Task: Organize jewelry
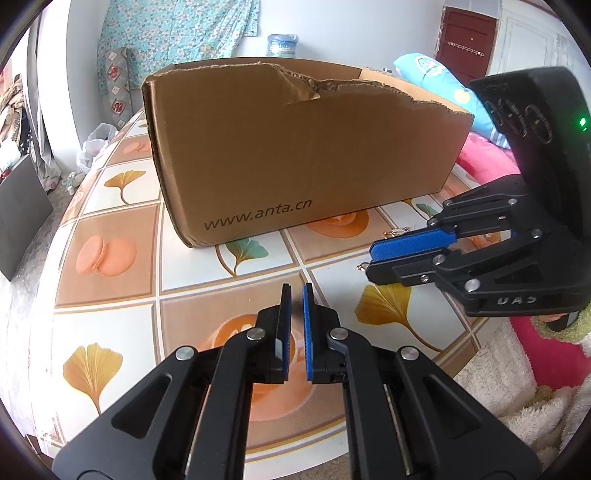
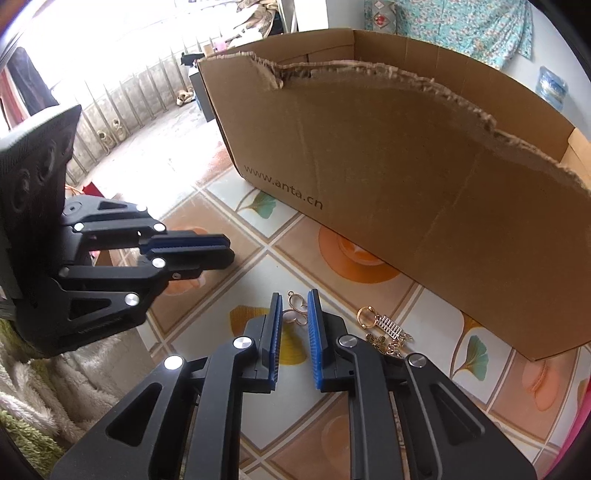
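A torn brown cardboard box (image 1: 295, 147) marked www.anta.cn stands on the patterned table; it also shows in the right wrist view (image 2: 424, 177). My right gripper (image 2: 294, 299) is open, its fingers on either side of a gold looped jewelry piece (image 2: 295, 308) lying on the table. A gold ring with a silver charm and butterfly pieces (image 2: 384, 330) lies just to its right. My left gripper (image 1: 296, 291) is nearly closed and empty above the table. In the left wrist view the right gripper (image 1: 373, 254) is at right, with jewelry bits (image 1: 397, 232) beside it. The left gripper (image 2: 225, 247) appears at left in the right wrist view.
The table has a tablecloth (image 1: 122, 254) with ginkgo leaves and macarons. Fluffy white and pink fabric (image 1: 517, 369) lies at the table's right edge. Pillows (image 1: 436, 85) and a floral curtain (image 1: 177, 29) are behind the box.
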{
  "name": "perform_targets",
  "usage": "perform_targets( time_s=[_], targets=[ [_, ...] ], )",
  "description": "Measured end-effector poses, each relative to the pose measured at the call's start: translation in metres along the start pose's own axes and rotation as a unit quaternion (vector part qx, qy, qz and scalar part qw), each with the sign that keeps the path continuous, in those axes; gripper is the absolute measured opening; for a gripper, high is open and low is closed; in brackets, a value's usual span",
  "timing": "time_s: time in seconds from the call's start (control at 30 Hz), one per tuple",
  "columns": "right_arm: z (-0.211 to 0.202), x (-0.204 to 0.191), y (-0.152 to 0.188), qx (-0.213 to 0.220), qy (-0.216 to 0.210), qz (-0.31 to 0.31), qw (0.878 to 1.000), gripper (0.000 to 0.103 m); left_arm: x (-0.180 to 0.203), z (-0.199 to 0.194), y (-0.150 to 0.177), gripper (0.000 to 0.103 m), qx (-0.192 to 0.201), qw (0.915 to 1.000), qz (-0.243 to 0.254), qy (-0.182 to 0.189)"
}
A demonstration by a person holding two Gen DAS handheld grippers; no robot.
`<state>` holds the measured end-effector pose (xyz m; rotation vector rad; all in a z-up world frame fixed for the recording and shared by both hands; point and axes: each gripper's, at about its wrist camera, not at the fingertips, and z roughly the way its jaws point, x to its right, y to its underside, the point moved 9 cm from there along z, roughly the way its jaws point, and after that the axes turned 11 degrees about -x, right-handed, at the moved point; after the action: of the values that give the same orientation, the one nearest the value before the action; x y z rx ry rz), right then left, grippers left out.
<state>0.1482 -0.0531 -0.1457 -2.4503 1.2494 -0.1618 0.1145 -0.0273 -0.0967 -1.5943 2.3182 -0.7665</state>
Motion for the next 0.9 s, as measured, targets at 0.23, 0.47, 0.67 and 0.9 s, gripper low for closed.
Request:
perform_targets(
  time_s=[0.23,0.47,0.67,0.9],
  targets=[
    [-0.016,0.004,0.001,0.022,0.002,0.017,1.000,0.014,0.002,-0.001,-0.002,0.005,0.003,1.0000,0.002,0.002],
    [-0.049,0.026,0.017,0.056,0.028,0.071,0.995,0.014,0.020,0.000,-0.006,0.018,0.002,0.9996,0.016,0.023],
    [-0.070,0.043,0.029,0.085,0.036,0.111,0.989,0.014,0.053,0.012,-0.018,0.018,-0.002,0.9971,0.071,0.024],
    [-0.068,0.053,0.034,0.099,0.024,0.124,0.987,0.014,0.064,0.026,-0.035,0.018,-0.002,0.9953,0.095,0.018]
  ],
)
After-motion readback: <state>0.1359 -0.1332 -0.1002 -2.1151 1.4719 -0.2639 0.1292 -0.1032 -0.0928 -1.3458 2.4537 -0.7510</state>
